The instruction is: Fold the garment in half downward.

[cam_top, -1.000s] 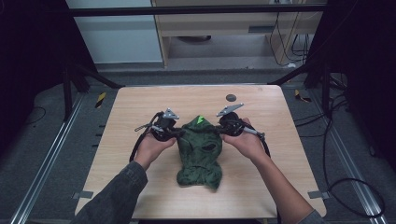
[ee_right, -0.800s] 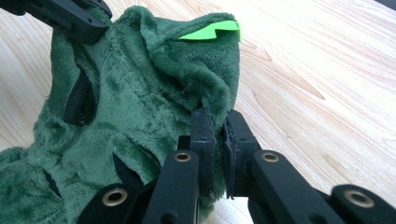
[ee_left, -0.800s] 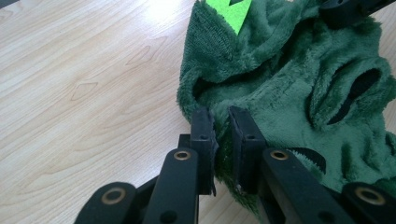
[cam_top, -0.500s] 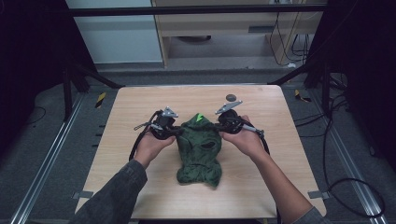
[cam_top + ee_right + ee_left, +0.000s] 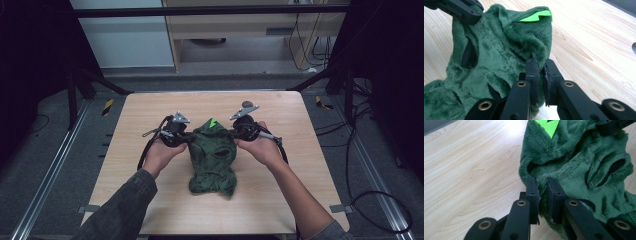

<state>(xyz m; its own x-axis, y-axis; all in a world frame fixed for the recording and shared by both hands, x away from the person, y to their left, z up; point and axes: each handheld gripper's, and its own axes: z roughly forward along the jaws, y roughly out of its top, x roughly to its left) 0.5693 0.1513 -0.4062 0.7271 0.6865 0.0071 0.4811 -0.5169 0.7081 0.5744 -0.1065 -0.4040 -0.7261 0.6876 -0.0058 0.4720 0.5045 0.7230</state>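
Left gripper is clamped on the left edge of the green fleece garment; right gripper pinches its right edge, jaws nearly closed on fabric in both gripper views. Garment sits mid-table, upper end held between the grippers, lower end bunched toward the person. Looks like an early stage: both grips set, spreading or folding not yet done. Neon tag is cut off at the frame edge; can't tell what the dark disc beyond the garment is.

Lab, metal frame, floor cables, test table
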